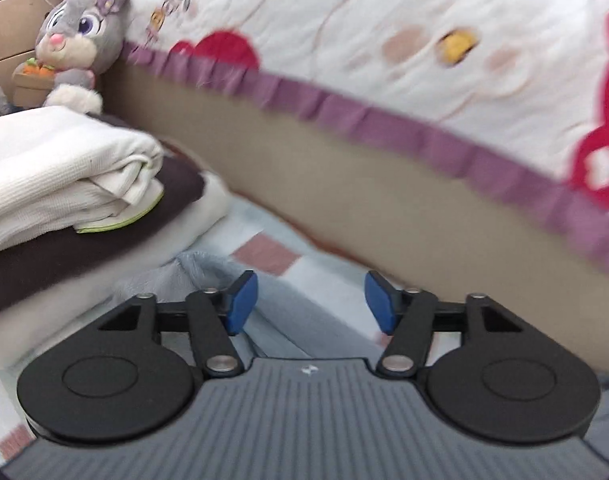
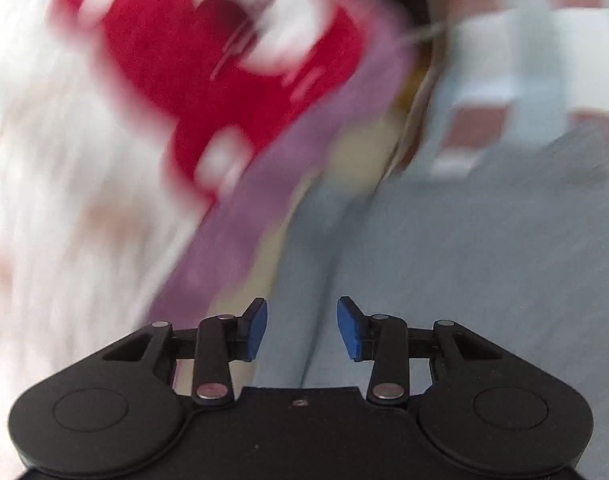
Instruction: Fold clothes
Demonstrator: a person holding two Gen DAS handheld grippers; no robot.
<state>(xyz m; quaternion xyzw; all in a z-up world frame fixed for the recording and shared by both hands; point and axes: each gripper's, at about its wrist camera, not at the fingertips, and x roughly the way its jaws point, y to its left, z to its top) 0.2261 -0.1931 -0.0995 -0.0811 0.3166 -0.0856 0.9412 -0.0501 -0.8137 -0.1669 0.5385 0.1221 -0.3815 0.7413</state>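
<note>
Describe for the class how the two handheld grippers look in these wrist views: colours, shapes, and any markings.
Both grippers share one build. The left gripper has blue pads on black linkage arms with silver pivot pins, two round black discs, and a ribbed grey body bearing a small white mark. The right gripper has the same blue pads, black arms and discs, but a plain black body with a small screw hole. No cables or sleeves show.

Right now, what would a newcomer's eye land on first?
The white quilt with red patches and a purple frill fills the upper right of the left wrist view. A plush rabbit sits top left, above a stack of folded clothes. Both tongs, left and right, stand open and empty.
</note>
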